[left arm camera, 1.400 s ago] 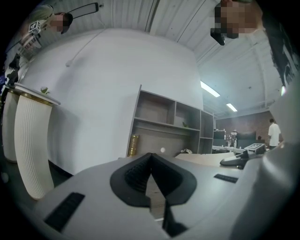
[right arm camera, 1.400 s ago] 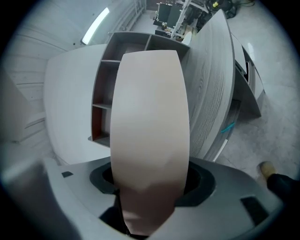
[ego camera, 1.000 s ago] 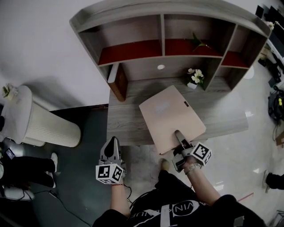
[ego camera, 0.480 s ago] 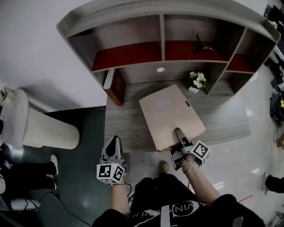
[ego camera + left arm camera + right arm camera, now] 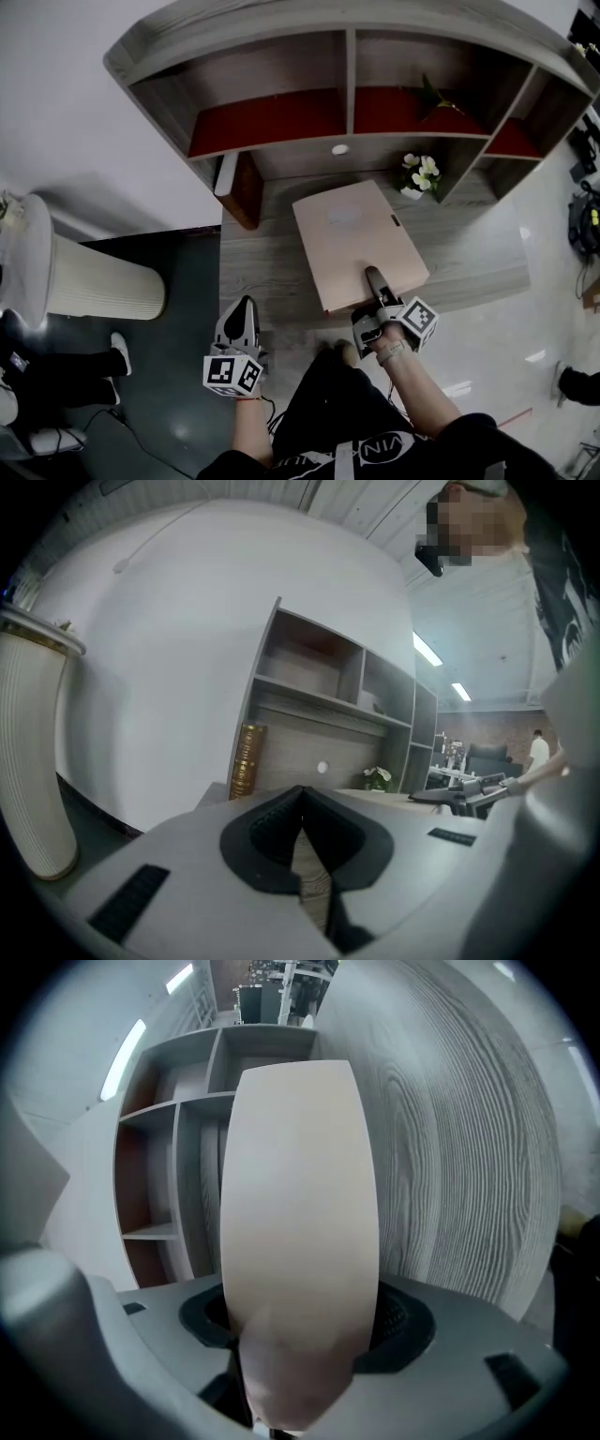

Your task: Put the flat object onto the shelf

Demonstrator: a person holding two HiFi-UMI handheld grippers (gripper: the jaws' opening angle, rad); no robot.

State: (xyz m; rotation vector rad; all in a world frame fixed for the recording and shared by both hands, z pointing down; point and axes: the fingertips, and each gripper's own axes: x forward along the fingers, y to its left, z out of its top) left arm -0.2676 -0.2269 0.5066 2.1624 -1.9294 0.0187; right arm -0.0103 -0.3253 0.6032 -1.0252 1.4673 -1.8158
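- My right jaws (image 5: pixel 374 278): clamped on the near edge of the flat object (image 5: pixel 356 239); its long axis runs straight ahead, toward the shelf (image 5: pixel 272 122) above.
- My left jaws (image 5: pixel 240 312): closed, empty, well aside.

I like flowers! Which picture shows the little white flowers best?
The head view: the white flowers stand clear on the desk. The left gripper view shows them tiny and far; the right gripper view doesn't show them.

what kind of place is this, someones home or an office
Probably an office or workroom: a grey wood desk carrying a shelf unit, ceiling strip lights, and what look like more workstations in the background.
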